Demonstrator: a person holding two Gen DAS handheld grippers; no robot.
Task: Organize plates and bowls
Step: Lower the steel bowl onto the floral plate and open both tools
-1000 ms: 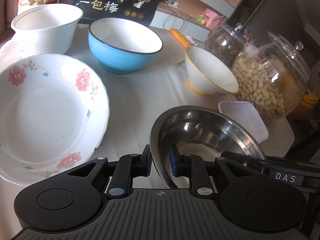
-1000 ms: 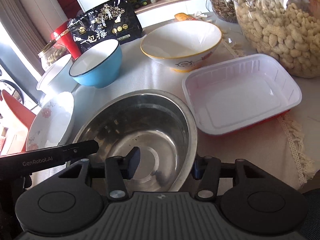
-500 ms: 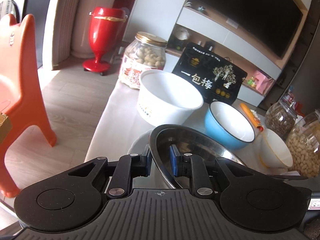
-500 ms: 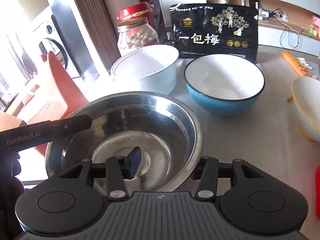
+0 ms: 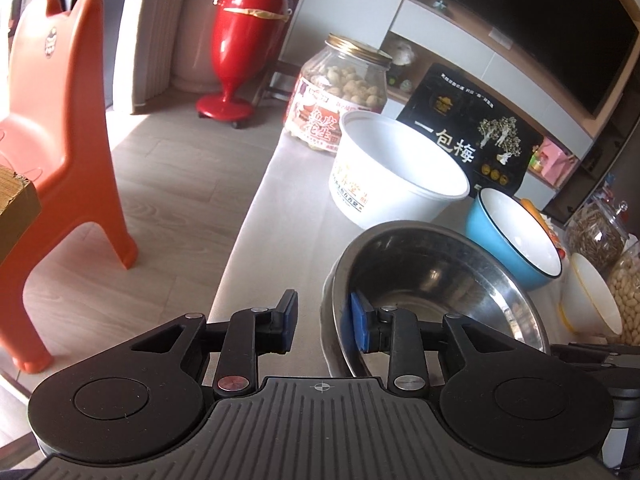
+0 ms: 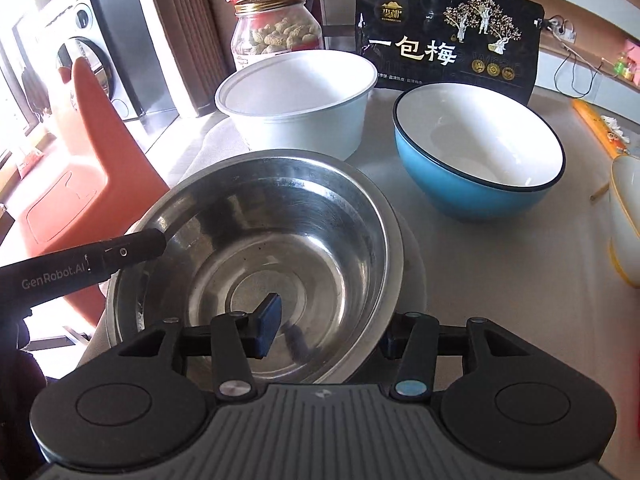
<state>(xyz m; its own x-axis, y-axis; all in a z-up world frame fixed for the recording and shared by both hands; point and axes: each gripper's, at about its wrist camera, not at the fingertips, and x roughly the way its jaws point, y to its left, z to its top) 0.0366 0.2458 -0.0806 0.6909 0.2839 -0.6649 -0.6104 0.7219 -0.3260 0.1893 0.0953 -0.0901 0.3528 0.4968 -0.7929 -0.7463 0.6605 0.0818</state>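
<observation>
Sunlit living room, with a television on the far wall and a cloth-covered worktop (image 5: pixel 280 216) crowded with dishes. The steel bowl (image 6: pixel 260 248) now sits at the near-left corner of the worktop, nested on a white plate (image 6: pixel 412 264) whose rim shows around it. A second ago the left gripper (image 5: pixel 323 322) was pinching the bowl's rim and carrying it across; now its jaws are spread, one pad outside the rim and one inside, neither clearly pressing. The right gripper (image 6: pixel 328 328) straddles the opposite rim, spread as before, one pad inside the bowl and the other hidden behind its wall. So the bowl looks delivered and released, one stacking step done. Still loose behind it are the white tub (image 6: pixel 296 100), the blue bowl (image 6: pixel 480 152) and a yellow-rimmed bowl (image 5: pixel 592 300) further right. Next is probably to back both grippers off without dragging the rim, then fetch another.
</observation>
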